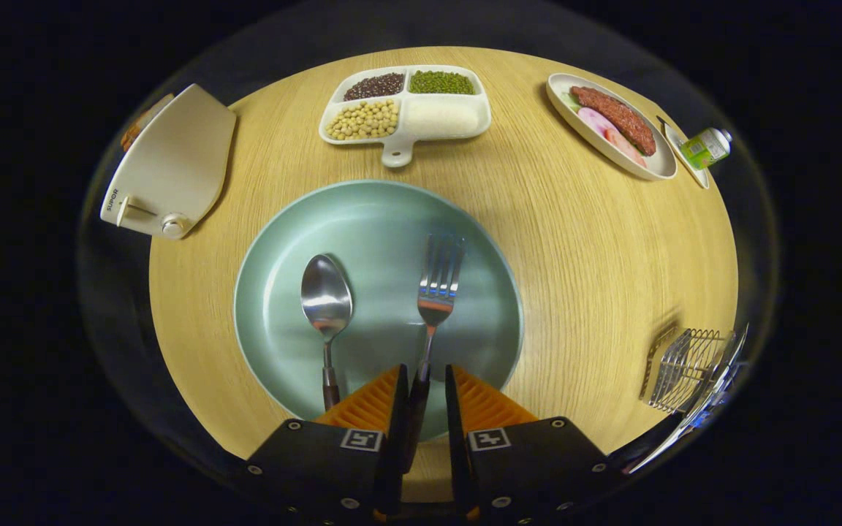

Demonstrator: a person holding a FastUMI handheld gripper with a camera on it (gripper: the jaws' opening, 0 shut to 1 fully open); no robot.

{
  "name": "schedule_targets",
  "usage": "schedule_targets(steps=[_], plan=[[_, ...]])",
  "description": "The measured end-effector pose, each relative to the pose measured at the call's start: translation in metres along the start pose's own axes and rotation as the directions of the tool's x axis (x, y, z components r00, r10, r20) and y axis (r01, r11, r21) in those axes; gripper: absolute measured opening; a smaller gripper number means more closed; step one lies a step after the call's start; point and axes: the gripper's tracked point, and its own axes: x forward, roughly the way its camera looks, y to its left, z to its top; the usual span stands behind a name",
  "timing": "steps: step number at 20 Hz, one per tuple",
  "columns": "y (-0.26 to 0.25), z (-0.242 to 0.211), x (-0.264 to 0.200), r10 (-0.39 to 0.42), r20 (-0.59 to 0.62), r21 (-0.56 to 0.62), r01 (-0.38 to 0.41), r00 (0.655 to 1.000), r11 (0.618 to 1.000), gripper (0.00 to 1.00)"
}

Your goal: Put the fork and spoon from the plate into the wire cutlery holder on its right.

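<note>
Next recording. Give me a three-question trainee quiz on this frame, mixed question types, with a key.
1. True or false: the fork lies on the green plate with its handle running back between the gripper fingers.
2. What lies beside the fork on the plate, on the far side from the wire cutlery holder? A) a knife B) the spoon C) chopsticks
3. Fill in: the cutlery holder so far holds ____ of the two utensils.

Key:
1. True; the fingers flank the handle with a gap showing, so they are not clamped on it.
2. B
3. Neither; both utensils are on the plate.
</note>
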Motion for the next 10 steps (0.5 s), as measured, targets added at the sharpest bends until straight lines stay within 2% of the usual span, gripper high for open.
schedule_targets(steps=[2,5,6,10], plan=[[0.001,0.000,0.006,0.003,0.005,-0.016,-0.002,1.000,1.000,0.18],[0.001,0.002,0.008,0.025,0.028,-0.062,-0.023,0.999,0.998,0.13],[-0.001,0.002,0.007,0.028,0.030,-0.077,-0.026,0.999,0.997,0.07],[-0.005,0.007,-0.002,0.063,0.080,-0.114,-0.053,0.995,0.992,0.05]])
